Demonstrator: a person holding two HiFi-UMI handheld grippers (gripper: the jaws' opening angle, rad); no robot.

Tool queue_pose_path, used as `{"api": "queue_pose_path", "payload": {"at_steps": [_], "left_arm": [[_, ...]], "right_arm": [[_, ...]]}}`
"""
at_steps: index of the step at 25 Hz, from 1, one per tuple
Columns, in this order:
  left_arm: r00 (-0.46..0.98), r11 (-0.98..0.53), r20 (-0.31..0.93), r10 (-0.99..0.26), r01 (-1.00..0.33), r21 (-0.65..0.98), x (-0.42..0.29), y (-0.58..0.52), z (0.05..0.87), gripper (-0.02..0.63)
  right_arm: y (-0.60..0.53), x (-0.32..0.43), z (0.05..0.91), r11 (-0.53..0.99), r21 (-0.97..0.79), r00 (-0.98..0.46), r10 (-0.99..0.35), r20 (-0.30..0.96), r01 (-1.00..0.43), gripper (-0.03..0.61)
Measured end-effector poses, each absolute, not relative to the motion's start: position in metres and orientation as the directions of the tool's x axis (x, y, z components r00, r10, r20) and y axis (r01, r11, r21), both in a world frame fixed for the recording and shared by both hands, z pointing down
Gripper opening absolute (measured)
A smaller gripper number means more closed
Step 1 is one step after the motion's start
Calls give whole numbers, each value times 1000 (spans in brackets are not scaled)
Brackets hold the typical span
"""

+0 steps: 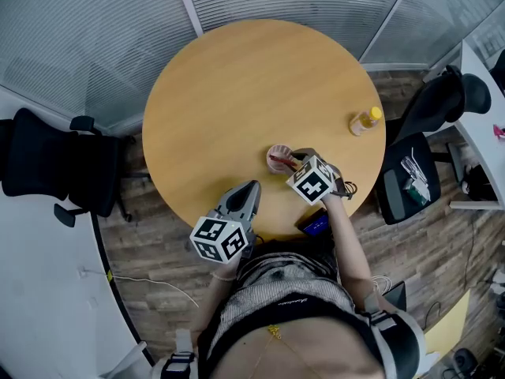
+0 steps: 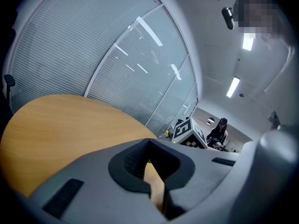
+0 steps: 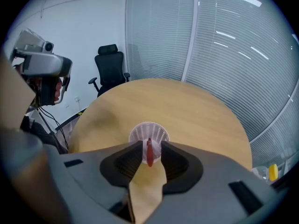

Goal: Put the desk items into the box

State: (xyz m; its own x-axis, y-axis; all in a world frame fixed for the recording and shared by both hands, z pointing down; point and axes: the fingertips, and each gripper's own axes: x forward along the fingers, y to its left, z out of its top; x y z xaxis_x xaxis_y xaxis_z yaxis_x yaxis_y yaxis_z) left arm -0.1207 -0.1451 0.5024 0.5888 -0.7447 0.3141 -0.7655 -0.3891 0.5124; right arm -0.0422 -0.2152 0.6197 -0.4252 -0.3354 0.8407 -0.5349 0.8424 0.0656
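Right gripper (image 1: 295, 163) (image 3: 150, 148) sits over the near right part of the round light-wood table (image 1: 237, 93) (image 3: 187, 101), with its tips at the rim of the small round white mesh basket (image 1: 276, 153) (image 3: 149, 132). Its jaws stand a little apart. A slim red pen-like stick (image 1: 279, 162) (image 3: 149, 152) stands between them, and a sliver of white mesh shows on each side of it, so I do not see the pads pressing on it. From the head view the red stick lies across the basket's mouth, its end pointing toward the gripper.

I hold my left gripper (image 1: 252, 186) (image 2: 148, 143) over the table's near edge, well apart from the basket. Its jaws are together at the tips with nothing between them, and only tabletop (image 2: 56, 120) shows past them.

A small clear bottle with a yellow cap (image 1: 365, 121) (image 3: 272, 171) stands near the table's right edge, well apart from the basket. A small blue object (image 1: 316, 224) lies at the near edge, just beside my right forearm. A black office chair (image 1: 47, 164) (image 3: 111, 64) stands off to the left of the table.
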Motion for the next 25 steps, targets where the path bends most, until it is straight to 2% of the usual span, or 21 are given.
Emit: {"api": "queue_pose_path", "payload": {"at_steps": [8,25], "left_arm": [[598,-403,310,-739,-761,509,-115,-142,499,2],[618,-429,309,-723,-752,501,-104,-126,494,2]], "right_arm": [[-210,-32,605,820,73,-470,-395,789,-568,121],[-182,-23,590,811,68,-518,-433,738,-581,112]]}}
